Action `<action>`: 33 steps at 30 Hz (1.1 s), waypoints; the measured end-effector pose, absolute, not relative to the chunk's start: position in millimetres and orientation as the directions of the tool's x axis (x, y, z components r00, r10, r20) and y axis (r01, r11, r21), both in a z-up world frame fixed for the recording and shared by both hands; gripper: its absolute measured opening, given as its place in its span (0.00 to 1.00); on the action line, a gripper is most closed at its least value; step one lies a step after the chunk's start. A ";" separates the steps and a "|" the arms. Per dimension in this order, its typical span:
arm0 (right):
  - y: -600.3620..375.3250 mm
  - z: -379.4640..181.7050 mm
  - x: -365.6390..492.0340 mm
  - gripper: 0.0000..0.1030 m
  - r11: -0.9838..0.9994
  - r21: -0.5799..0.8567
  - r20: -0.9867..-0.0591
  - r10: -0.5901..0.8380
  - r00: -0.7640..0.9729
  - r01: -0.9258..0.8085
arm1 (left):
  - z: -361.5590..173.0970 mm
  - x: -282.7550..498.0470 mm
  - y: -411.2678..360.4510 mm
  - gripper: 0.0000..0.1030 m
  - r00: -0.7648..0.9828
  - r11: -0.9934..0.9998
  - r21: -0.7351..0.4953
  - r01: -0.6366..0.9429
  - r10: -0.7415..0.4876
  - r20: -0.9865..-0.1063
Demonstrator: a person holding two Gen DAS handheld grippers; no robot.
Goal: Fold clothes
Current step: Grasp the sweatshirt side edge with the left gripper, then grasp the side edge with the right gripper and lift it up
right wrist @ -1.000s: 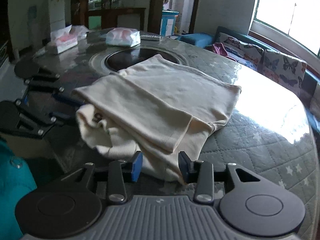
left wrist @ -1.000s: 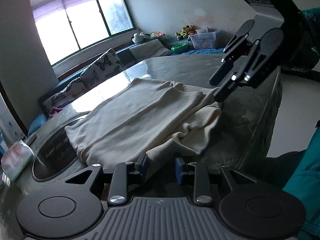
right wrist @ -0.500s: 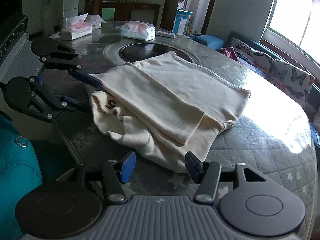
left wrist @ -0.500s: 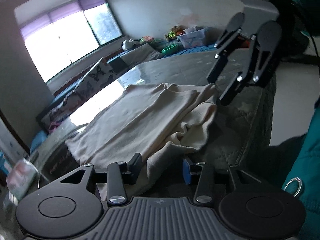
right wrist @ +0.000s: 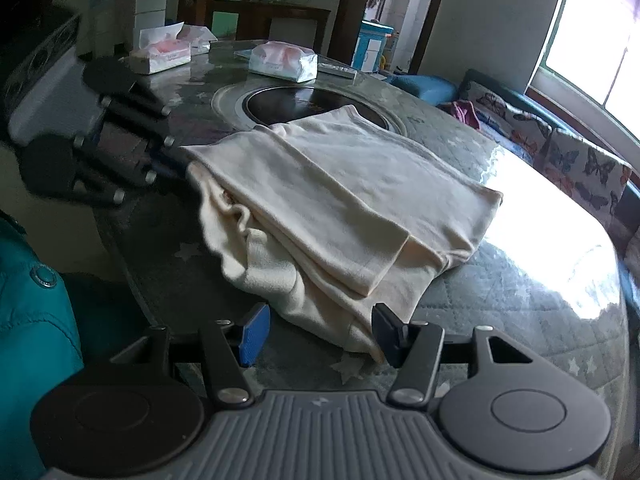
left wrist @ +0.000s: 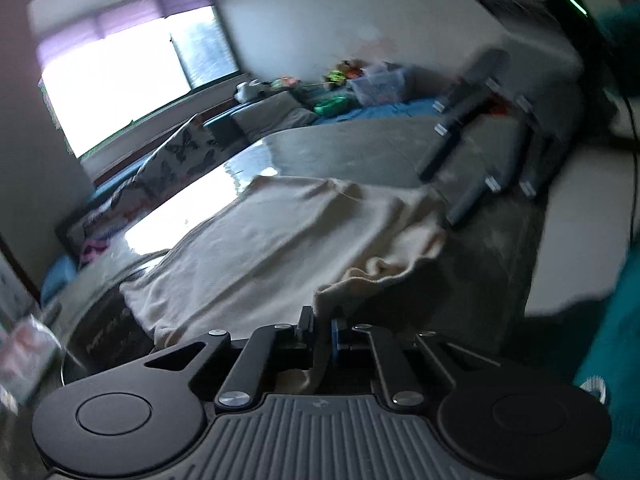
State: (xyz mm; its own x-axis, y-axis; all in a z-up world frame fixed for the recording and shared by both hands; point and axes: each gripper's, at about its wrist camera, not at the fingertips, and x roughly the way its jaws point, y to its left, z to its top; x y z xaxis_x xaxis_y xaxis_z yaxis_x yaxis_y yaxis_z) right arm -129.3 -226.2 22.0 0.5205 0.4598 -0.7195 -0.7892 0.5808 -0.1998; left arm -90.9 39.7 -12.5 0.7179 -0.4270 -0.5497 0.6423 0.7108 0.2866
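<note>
1. Left gripper (left wrist: 322,326) – tilted downward, fingers closing on the cream garment (right wrist: 340,200) at the table (right wrist: 540,300) edge.
2. Right gripper (right wrist: 320,330) – angled down, fingers released, straddling the garment's near corner.

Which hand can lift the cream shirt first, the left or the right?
Probably the left. The left gripper is closing on a fold of the cream shirt already between its pads. The right gripper is open, with the shirt's near corner lying between its pads, ungripped.
</note>
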 end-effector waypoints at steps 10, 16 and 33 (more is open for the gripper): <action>-207.7 13.7 -117.5 0.59 0.503 -0.265 -0.684 0.504 0.528 -0.823 | 9.1 -51.5 53.3 0.08 0.690 0.784 0.121 0.609 -0.449 -0.568; -196.1 8.9 -99.5 0.43 0.476 -0.267 -0.683 0.520 0.513 -0.838 | 5.5 -48.8 55.8 0.09 0.678 0.788 0.099 0.607 -0.450 -0.581; -196.6 15.4 -59.0 0.14 0.564 -0.062 -0.724 0.542 0.426 -0.824 | -21.9 -87.5 59.2 0.31 0.726 0.746 0.283 0.603 -0.366 -0.582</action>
